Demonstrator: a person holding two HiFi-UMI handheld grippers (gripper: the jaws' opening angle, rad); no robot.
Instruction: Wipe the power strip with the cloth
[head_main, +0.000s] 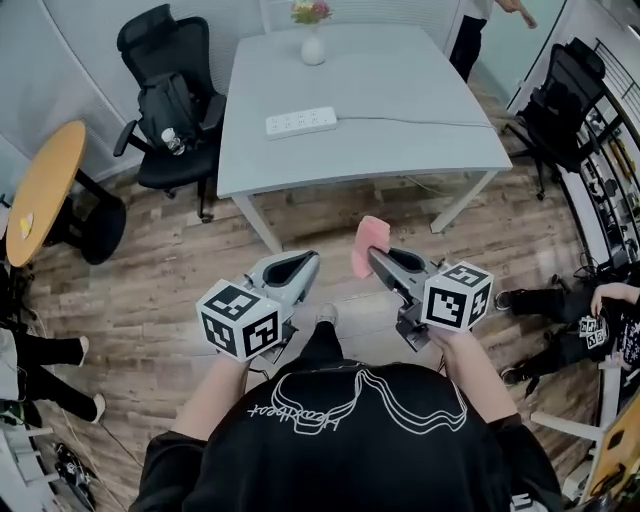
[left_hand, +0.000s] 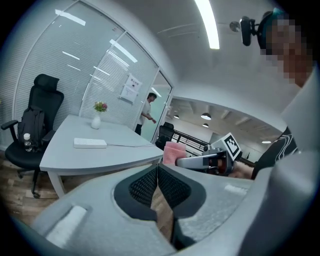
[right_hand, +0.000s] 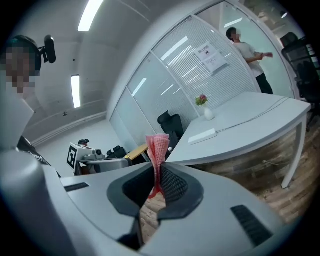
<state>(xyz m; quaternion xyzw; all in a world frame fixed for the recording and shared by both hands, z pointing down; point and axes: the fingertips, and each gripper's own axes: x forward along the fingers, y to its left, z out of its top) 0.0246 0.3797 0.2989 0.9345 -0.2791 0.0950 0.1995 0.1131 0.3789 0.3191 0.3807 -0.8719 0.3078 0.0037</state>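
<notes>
I hold the pink cloth (head_main: 370, 244) pinched in my right gripper (head_main: 379, 259), my left gripper (head_main: 297, 268) clenched on nothing, both well short of the table (head_main: 400, 95) where the power strip (head_main: 301, 122) lies, so I judge all the wiping remains.

i wear a black t-shirt (head_main: 340, 450) with a white line drawing, perhaps lettering; my left gripper (head_main: 303, 260) and right gripper (head_main: 374, 254) are grey.
</notes>
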